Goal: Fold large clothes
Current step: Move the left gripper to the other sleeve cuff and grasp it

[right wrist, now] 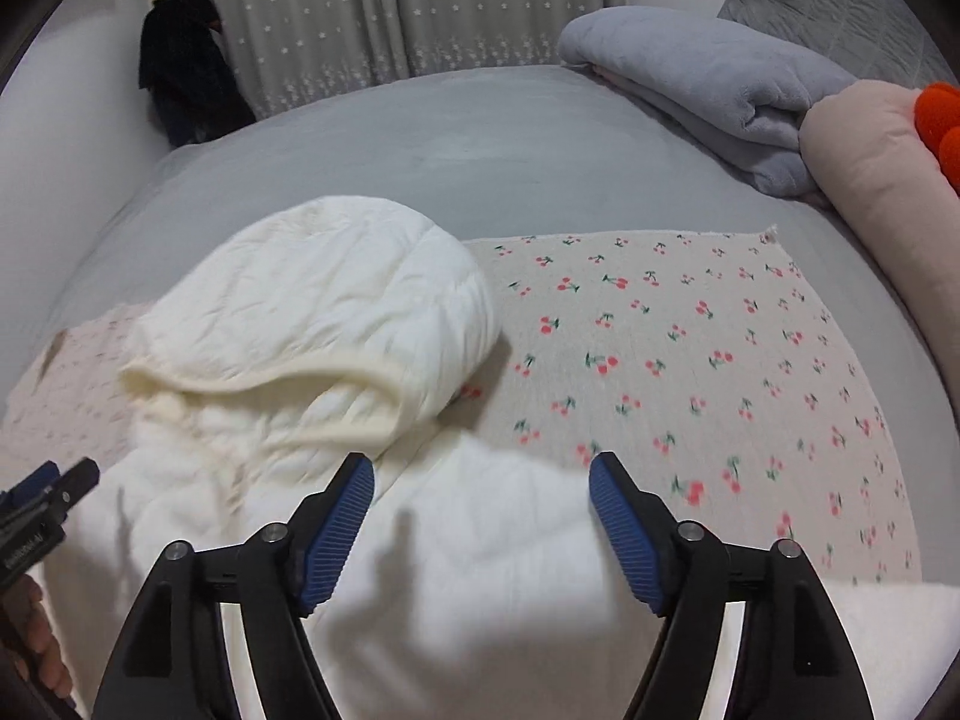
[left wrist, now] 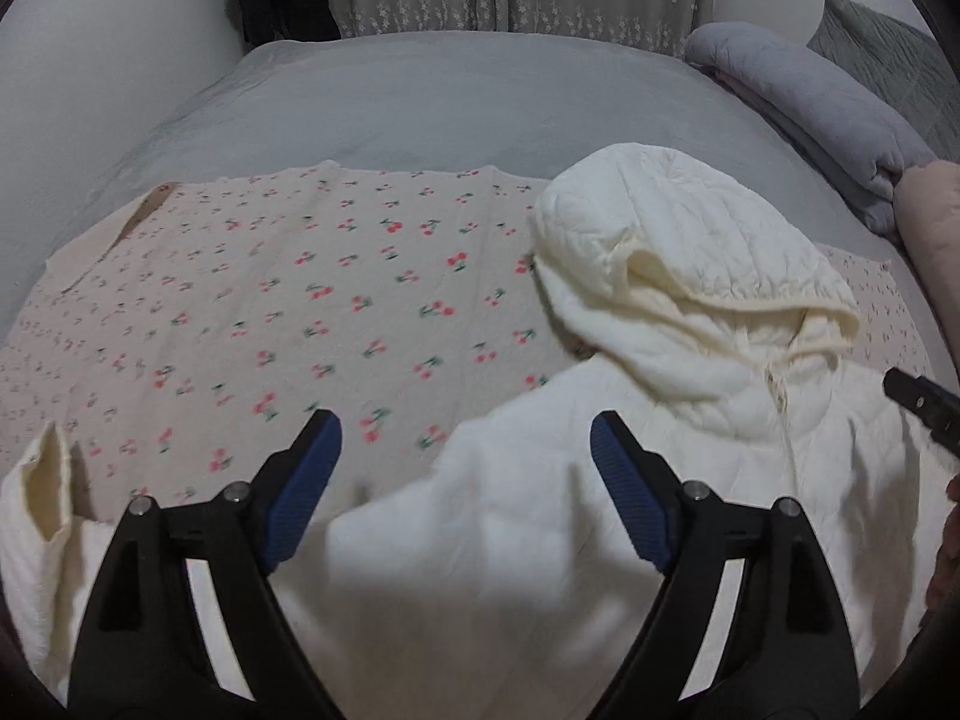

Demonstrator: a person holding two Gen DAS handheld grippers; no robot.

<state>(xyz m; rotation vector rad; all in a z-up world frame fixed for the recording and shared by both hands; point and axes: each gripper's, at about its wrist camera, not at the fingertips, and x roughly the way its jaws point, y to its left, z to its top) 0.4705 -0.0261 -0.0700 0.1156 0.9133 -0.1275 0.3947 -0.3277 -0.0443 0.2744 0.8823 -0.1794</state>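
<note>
A white quilted hoodie (left wrist: 690, 276) lies spread on a cherry-print cloth (left wrist: 300, 300) over the grey bed (left wrist: 450, 96), hood pointing away from me. My left gripper (left wrist: 465, 426) hovers open over the hoodie's left shoulder, nothing between its blue pads. A cream sleeve cuff (left wrist: 48, 480) lies at its left. In the right wrist view the hoodie (right wrist: 312, 300) fills the left half and the cherry-print cloth (right wrist: 690, 348) the right. My right gripper (right wrist: 480, 465) stands open above the other shoulder, holding nothing. Each gripper shows at the other view's edge: the right gripper (left wrist: 918, 405), the left gripper (right wrist: 48, 492).
A folded grey blanket (right wrist: 690, 78), a grey pillow (right wrist: 828, 6) and a pink cushion (right wrist: 870, 168) lie at the bed's right end. Star-print curtains (right wrist: 390, 12) hang behind, with dark clothing (right wrist: 180, 60) by the white wall. A hand (right wrist: 36, 642) shows at the lower left.
</note>
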